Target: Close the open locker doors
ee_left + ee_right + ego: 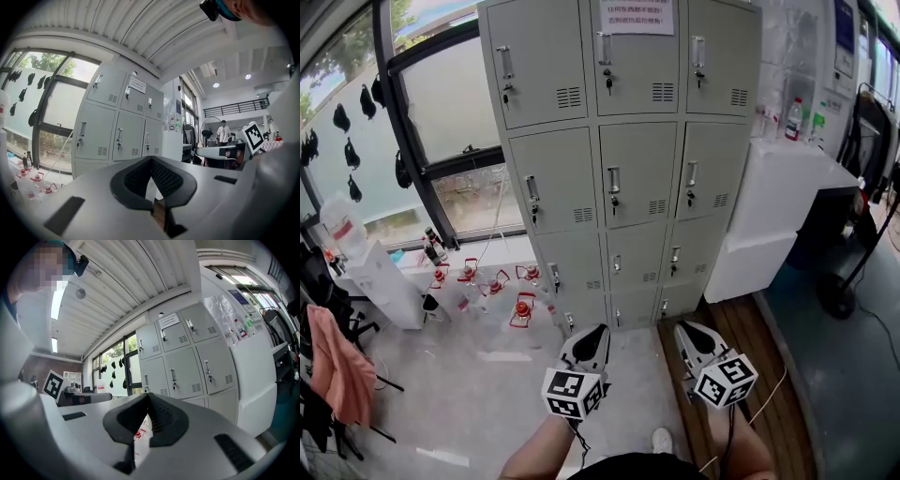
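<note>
A grey locker cabinet point(628, 159) with three columns of doors stands ahead. Every door I can see on it sits flush and closed, with keys hanging at the handles. The cabinet also shows in the left gripper view point(119, 122) and the right gripper view point(187, 357). My left gripper point(598, 330) and right gripper point(682, 330) are held side by side low in the head view, well short of the lockers and pointing at them. Both have their jaws together with nothing between them, as the left gripper point(151, 159) and right gripper point(149, 395) show in their own views.
A white counter point(787, 187) with bottles adjoins the lockers' right side. Several red-capped clear items point(522, 309) lie on the floor at the lower left of the cabinet. A small white cabinet point(384, 281) and pink cloth point(342, 366) are at left. A person point(224, 132) stands far off.
</note>
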### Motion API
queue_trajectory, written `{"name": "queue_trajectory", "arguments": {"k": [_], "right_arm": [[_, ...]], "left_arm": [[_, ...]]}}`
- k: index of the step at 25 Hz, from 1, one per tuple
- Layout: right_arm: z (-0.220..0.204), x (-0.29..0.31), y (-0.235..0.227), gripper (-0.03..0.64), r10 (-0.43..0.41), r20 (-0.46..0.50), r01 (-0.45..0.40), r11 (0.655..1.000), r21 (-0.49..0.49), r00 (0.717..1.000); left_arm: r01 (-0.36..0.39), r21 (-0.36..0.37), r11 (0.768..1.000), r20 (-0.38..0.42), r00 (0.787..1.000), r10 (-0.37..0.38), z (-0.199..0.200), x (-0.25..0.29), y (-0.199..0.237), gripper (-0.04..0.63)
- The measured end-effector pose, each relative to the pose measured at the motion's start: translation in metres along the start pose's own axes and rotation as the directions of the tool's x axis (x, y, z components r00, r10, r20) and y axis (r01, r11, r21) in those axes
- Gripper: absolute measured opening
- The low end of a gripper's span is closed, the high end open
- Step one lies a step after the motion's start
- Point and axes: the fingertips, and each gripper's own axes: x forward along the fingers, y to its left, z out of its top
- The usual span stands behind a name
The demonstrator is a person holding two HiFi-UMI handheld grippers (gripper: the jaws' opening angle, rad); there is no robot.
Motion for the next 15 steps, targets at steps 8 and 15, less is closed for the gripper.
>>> {"name": "queue_trajectory", "arguments": {"k": [8,15], "right_arm": [[-0.007,-0.014,0.029,0.003,-0.02,0.007,0.02,1.0,0.016,1.0],[-0.007,-0.029,0.047,0.003,-0.029,0.021,0.029,1.0,0.013,0.999]], "left_arm": [[0.011,0.006,1.0,-0.005,1.0,-0.011,-0.002,-0.03,0.003,0.015],[0.02,0.009,1.0,0.005,1.0,-0.02,0.0,-0.051,-0.001,0.015]]}}
